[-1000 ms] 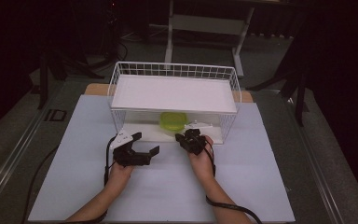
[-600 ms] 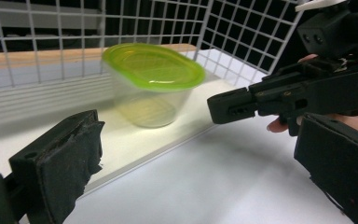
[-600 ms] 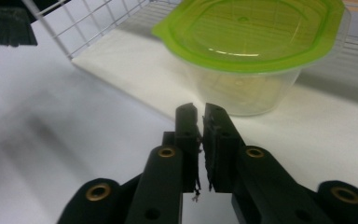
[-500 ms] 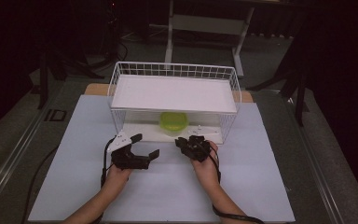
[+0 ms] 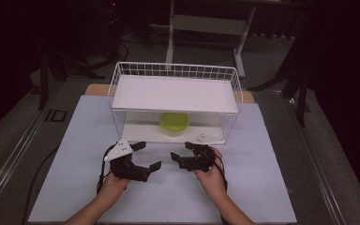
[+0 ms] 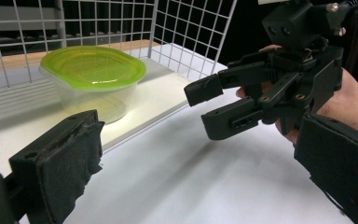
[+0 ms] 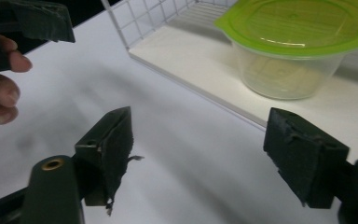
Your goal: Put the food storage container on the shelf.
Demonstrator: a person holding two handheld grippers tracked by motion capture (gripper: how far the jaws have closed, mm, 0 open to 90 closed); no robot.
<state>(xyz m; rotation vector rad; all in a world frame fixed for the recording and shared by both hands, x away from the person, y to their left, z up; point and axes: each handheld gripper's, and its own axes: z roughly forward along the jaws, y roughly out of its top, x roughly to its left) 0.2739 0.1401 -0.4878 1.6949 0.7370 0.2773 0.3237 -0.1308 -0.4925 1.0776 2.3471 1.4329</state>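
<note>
A clear tub with a green lid (image 5: 174, 123) (image 6: 91, 70) (image 7: 298, 28) stands on the lower shelf of a white wire rack (image 5: 176, 93). In front of the rack, over the white mat, my left gripper (image 5: 148, 155) (image 6: 198, 186) is open with nothing between its pads. My right gripper (image 5: 177, 161) (image 7: 207, 158) faces it from the right, a short gap apart. Its jaws have just been opening and now stand wide with nothing between them. The left gripper view shows the right gripper (image 6: 209, 108) in a hand, beside the rack's front corner.
The rack's upper shelf is a bare white board. The white mat (image 5: 262, 187) covers the table out to its edges. A wooden strip (image 5: 96, 89) shows behind the rack. Dark floor, a rail (image 5: 23, 140) and desk legs (image 5: 171, 33) surround the table.
Both hands have drawn back from the rack's front toward the near edge. The right gripper's jaws went from shut to wide open. The tub has not moved.
</note>
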